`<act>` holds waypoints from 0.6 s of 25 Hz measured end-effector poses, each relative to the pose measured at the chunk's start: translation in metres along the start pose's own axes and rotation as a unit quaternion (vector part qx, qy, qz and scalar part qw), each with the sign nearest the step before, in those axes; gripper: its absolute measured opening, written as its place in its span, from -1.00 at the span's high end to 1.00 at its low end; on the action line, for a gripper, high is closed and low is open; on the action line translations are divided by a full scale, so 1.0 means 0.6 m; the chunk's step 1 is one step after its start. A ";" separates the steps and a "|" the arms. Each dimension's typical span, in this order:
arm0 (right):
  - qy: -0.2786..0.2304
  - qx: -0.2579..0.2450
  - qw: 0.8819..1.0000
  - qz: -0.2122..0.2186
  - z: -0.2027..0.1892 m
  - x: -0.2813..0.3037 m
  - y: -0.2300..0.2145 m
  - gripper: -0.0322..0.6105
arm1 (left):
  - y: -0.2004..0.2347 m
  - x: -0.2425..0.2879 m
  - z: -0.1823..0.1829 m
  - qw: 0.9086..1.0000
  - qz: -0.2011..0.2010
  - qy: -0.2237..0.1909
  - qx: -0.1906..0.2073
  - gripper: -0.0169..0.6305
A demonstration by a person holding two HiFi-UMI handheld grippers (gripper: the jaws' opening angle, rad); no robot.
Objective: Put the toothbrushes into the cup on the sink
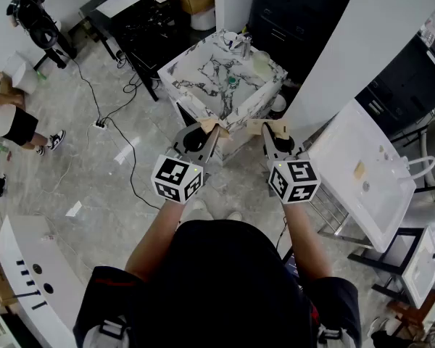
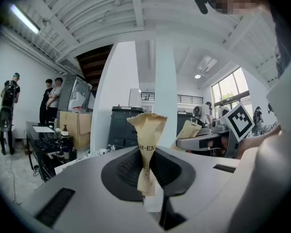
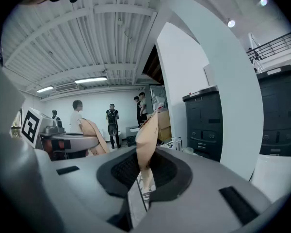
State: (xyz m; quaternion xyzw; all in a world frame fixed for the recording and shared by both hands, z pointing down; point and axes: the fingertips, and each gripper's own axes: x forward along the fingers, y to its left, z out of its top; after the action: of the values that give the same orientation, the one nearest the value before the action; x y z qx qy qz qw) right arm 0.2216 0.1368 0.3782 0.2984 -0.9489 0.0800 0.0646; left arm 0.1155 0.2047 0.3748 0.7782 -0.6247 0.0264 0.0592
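In the head view I hold both grippers side by side in front of a marble-patterned sink [image 1: 203, 69]. A pale cup [image 1: 260, 61] stands near its far right corner, beside the tap [image 1: 243, 45]. My left gripper [image 1: 207, 130] is shut on a tan paper toothbrush packet [image 2: 146, 140], which sticks up out of the pads. My right gripper [image 1: 270, 132] is shut on a second tan packet [image 3: 147, 142] in the same way. Each gripper view also shows the other gripper with its packet: the right gripper [image 2: 200, 139], the left gripper [image 3: 70, 141]. Both grippers are short of the sink's near edge.
A white table [image 1: 362, 176] stands close at the right, with a wire rack below it. Behind the sink are a white column [image 1: 351, 46] and black cabinets [image 1: 293, 13]. A black desk [image 1: 134, 24] and floor cables [image 1: 119, 133] lie at the left, where people [image 1: 11, 125] stand.
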 end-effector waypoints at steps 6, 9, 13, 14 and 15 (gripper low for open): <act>-0.002 0.009 1.000 -0.002 0.000 -0.004 -0.007 0.70 | -0.007 0.006 -0.002 1.000 -0.001 0.003 0.001 0.81; -0.008 0.017 1.000 -0.001 0.000 -0.008 -0.010 0.70 | -0.010 0.007 -0.003 1.000 -0.001 0.002 -0.002 0.81; -0.015 0.018 1.000 0.007 0.003 -0.012 -0.007 0.70 | -0.015 0.005 -0.005 1.000 0.001 0.003 -0.004 0.81; -0.016 0.018 1.000 0.008 0.003 -0.014 -0.007 0.70 | -0.017 0.005 -0.005 1.000 0.001 0.003 -0.004 0.81; -0.016 0.018 1.000 0.010 0.003 -0.015 -0.007 0.70 | -0.019 0.004 -0.006 1.000 0.001 0.003 -0.004 0.81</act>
State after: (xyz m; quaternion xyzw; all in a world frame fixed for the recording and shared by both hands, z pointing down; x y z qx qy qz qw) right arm 0.2312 0.1382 0.3756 0.2914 -0.9511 0.0933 0.0429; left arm 0.1271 0.2051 0.3780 0.7773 -0.6252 0.0268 0.0641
